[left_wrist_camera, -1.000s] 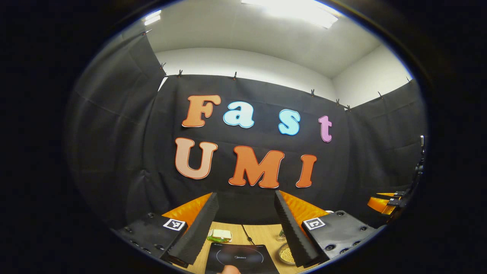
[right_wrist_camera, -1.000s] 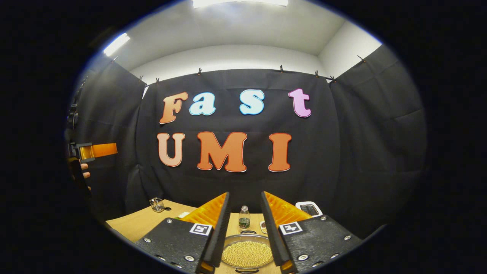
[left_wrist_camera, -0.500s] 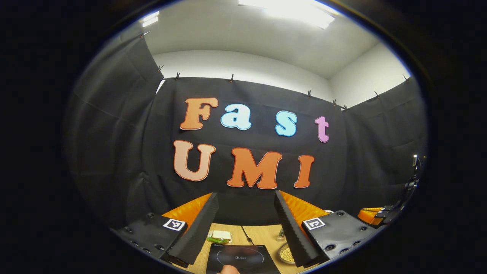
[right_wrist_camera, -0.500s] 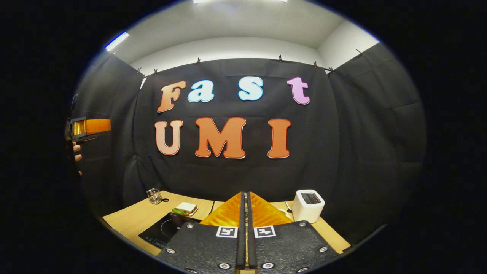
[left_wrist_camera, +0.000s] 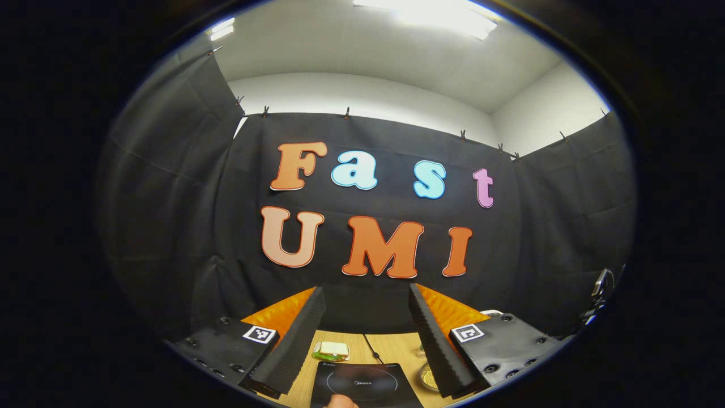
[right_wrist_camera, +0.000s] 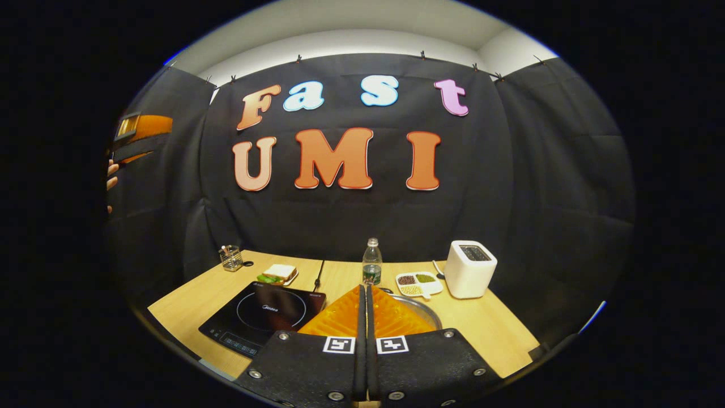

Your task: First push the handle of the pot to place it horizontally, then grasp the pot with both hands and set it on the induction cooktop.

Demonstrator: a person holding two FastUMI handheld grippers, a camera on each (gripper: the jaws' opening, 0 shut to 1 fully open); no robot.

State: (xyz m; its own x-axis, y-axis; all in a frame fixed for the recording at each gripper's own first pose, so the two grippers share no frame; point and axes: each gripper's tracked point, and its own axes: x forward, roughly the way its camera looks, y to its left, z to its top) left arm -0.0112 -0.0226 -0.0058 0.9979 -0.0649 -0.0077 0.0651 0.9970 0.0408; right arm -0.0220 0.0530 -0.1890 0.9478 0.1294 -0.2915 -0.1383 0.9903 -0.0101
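The right gripper [right_wrist_camera: 365, 300] has its two orange fingers pressed flat together with nothing between them, and hangs above the wooden table [right_wrist_camera: 498, 334] just in front of the pot [right_wrist_camera: 422, 309], whose metal rim peeks out from behind the fingers, right beside the black induction cooktop [right_wrist_camera: 266, 314]. The pot's handle is hidden, so its angle cannot be told. The left gripper [left_wrist_camera: 367, 334] is spread wide and empty, held high over the near edge of the cooktop [left_wrist_camera: 362, 385], with the pot [left_wrist_camera: 426, 377] off to the cooktop's right. The step in hand looks like the handle push: closed fingers make a good blunt pusher, so it seems best to lower them beside the handle and sweep slowly, pressing near the handle's free end so the pot itself does not slide toward the bottle [right_wrist_camera: 371, 262] or the divided dish [right_wrist_camera: 418, 282] behind it.
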